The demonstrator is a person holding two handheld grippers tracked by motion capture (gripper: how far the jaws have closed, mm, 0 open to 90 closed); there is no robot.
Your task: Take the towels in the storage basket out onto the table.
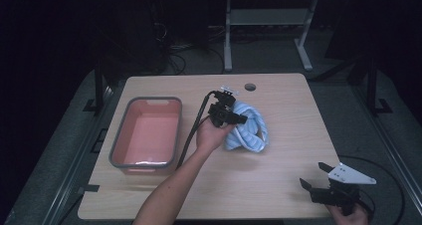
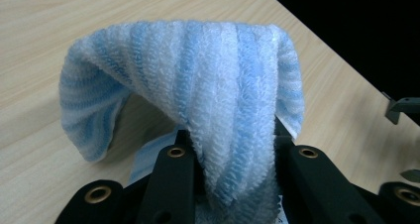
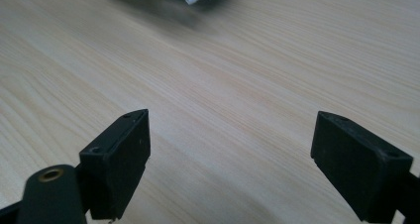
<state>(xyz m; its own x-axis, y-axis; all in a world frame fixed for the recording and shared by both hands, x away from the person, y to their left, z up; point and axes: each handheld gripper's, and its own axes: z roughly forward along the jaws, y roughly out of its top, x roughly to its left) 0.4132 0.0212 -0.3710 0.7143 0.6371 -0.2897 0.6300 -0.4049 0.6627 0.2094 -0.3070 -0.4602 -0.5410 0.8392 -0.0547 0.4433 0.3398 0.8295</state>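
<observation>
Left gripper [image 1: 242, 118] clamped on blue striped towel [image 1: 249, 130], pink tub [image 1: 148, 133] just to its left across bare table [image 1: 278, 185]; right gripper [image 1: 314, 175] wide open, empty, well apart.

High view: above, facing forward and down on light wooden table [image 1: 288, 135]. Gripper views: close, low over same tabletop.
</observation>
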